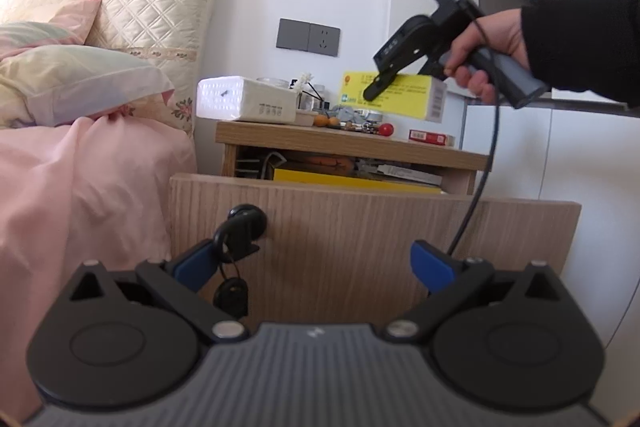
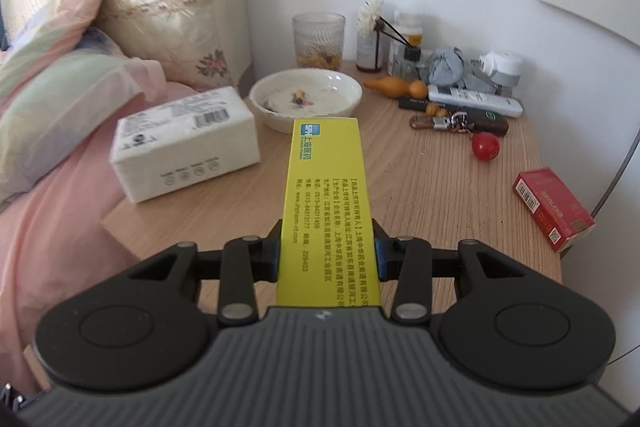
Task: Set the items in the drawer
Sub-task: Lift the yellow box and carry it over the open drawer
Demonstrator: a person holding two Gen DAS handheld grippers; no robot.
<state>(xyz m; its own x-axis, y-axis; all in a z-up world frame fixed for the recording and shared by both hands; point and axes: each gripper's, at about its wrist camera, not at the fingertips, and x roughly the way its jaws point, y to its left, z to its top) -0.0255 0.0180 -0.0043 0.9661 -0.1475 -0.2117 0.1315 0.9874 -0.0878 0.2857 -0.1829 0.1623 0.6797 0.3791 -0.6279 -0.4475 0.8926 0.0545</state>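
My right gripper [image 2: 326,251] is shut on a long yellow medicine box [image 2: 326,195] and holds it above the wooden nightstand top [image 2: 420,187]. In the left wrist view the same yellow box [image 1: 394,95] hangs in the right gripper [image 1: 374,89] over the nightstand. The drawer [image 1: 360,227] is pulled out, and its wood front faces me with a black lock and keys [image 1: 240,227]. My left gripper [image 1: 316,265] is open just in front of the drawer front; its left finger [image 1: 196,261] is beside the keys.
On the nightstand are a white tissue pack [image 2: 184,147], a white bowl [image 2: 306,97], a glass [image 2: 318,41], a red ball [image 2: 485,145], a red packet [image 2: 554,207], a remote [image 2: 476,101] and keys. The pink bed [image 1: 80,187] lies left. A yellow book [image 1: 352,181] lies in the drawer.
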